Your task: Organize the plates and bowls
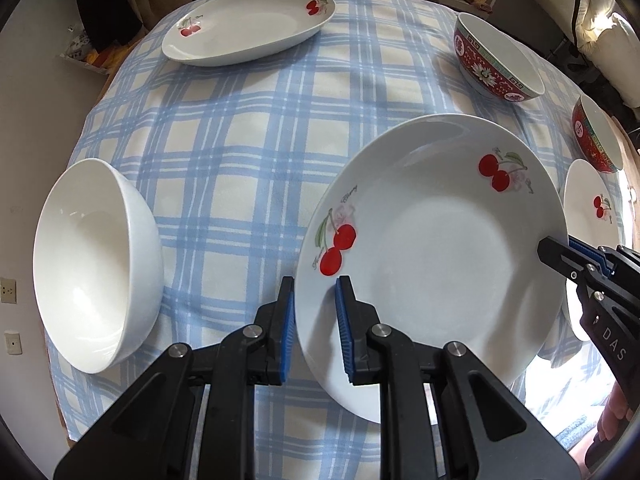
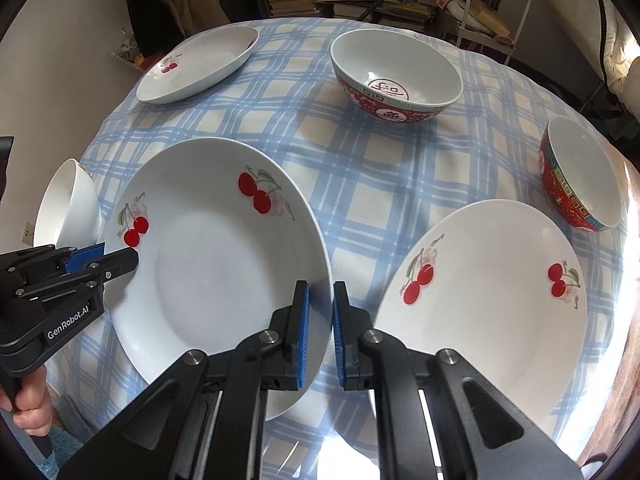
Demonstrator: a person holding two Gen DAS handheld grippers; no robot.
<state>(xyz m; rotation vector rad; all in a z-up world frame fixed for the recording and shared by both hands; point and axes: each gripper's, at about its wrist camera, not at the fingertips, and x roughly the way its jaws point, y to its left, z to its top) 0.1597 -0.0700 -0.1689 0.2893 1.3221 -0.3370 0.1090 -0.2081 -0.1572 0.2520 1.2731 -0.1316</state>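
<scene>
A round white plate with cherry prints (image 1: 436,264) (image 2: 216,280) is held by both grippers at opposite rims. My left gripper (image 1: 316,284) is shut on its left rim, one blue pad under the edge and one on the inner face. My right gripper (image 2: 321,286) is shut on the right rim in the same way. Each gripper also shows in the other's view, the right gripper (image 1: 560,250) and the left gripper (image 2: 120,256). A second cherry plate (image 2: 488,300) (image 1: 592,232) lies flat just to the right. Whether the held plate touches the cloth I cannot tell.
On the blue checked cloth (image 1: 248,152) stand a white bowl (image 1: 92,264) (image 2: 68,204) at the left, an oval cherry dish (image 1: 248,28) (image 2: 196,64) at the far left, and two red patterned bowls (image 2: 396,76) (image 2: 580,176) at the far right. Shelves and clutter lie beyond the table.
</scene>
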